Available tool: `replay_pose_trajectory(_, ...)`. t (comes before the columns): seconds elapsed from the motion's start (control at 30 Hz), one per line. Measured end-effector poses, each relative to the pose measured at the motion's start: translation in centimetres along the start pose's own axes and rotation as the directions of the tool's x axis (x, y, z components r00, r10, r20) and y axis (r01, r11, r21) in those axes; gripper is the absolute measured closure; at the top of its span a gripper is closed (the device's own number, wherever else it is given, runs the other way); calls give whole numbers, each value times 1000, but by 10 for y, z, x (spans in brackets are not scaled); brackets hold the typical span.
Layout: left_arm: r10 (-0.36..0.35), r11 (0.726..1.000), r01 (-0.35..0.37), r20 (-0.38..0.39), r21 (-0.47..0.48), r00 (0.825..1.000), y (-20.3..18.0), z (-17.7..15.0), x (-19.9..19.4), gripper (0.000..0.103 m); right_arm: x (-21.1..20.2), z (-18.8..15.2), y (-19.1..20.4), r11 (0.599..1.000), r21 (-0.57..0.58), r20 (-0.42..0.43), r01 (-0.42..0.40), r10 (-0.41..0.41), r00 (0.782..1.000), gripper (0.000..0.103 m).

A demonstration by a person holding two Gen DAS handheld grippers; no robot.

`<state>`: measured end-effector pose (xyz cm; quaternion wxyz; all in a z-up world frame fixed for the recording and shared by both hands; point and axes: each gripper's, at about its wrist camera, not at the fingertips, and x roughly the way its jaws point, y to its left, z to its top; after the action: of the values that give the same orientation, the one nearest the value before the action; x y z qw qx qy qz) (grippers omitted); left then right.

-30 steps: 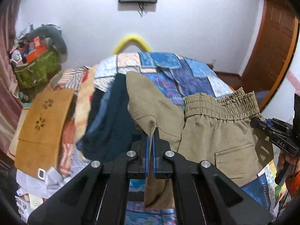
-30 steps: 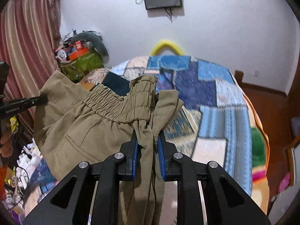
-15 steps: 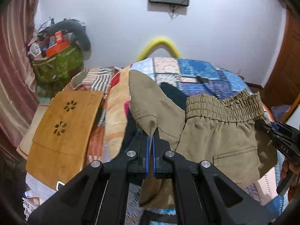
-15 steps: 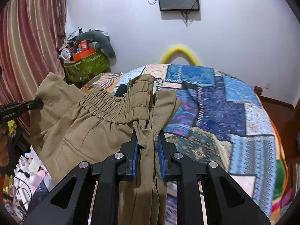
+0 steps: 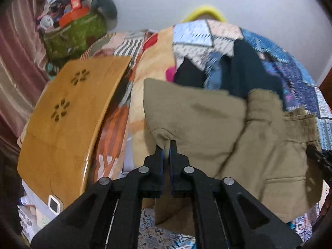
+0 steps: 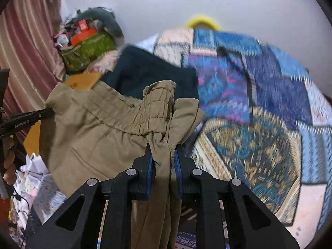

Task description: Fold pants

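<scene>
We hold the khaki pants (image 5: 217, 128) above the bed's near edge: left gripper (image 5: 167, 152) pinching a hem, right gripper (image 6: 164, 155) clamped on bunched waistband. They look soft, light and limp, so we judge corners and seams grip best.

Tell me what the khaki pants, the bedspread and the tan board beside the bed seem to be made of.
Khaki pants: matte woven cloth, probably cotton twill; it creases softly and has a gathered elastic waistband. Bedspread: printed patchwork fabric, dull finish; blur hides the weave. Tan board: looks like smooth bamboo or wood, with a slight sheen and cut-out flower-shaped holes; laminate cannot be ruled out.
</scene>
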<state>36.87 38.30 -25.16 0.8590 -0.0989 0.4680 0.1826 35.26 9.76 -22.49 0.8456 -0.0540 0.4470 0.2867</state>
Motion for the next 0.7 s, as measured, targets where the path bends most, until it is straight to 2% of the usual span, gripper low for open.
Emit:
replay_pose_trajectory(0.03,-11,1000,11,-10,-9,1000,3,-2,3,96,0,-1,-1,1000,4,-6,0,0,1000,82)
replay_pose_trajectory(0.1,-13,1000,13,-9,-11,1000,5,-6,1,93,-3,-2,-1,1000,1,-13,5,-5,1000,73)
replay_pose_trajectory(0.13,-6,1000,6,-6,-3,1000,4,-8,-3,91,-7,-1,-1,1000,-1,-22,14,-14,1000,72)
replay_pose_trajectory(0.2,-1,1000,1,-6,15,1000,2,-13,-15,81,-17,-1,2,1000,-15,-30,23,-24,999,71)
replay_pose_trajectory(0.33,-27,999,27,13,40,1000,-4,-19,-47,73,-45,-1,5,999,-32,12,10,-10,1000,70)
replay_pose_trajectory(0.47,-23,994,12,105,107,994,-18,-26,-113,73,-92,0,16,999,-47,89,-26,30,996,70)
replay_pose_trajectory(0.53,-58,992,41,144,122,988,-23,-29,-143,73,-117,0,23,997,-65,129,-40,48,991,70)
replay_pose_trajectory(0.63,-86,988,53,233,144,969,-33,-38,-202,73,-162,-4,39,993,-108,210,-46,68,975,70)
replay_pose_trajectory(0.7,-102,986,56,298,159,949,-40,-48,-243,73,-191,-7,48,990,-129,264,-52,85,961,70)
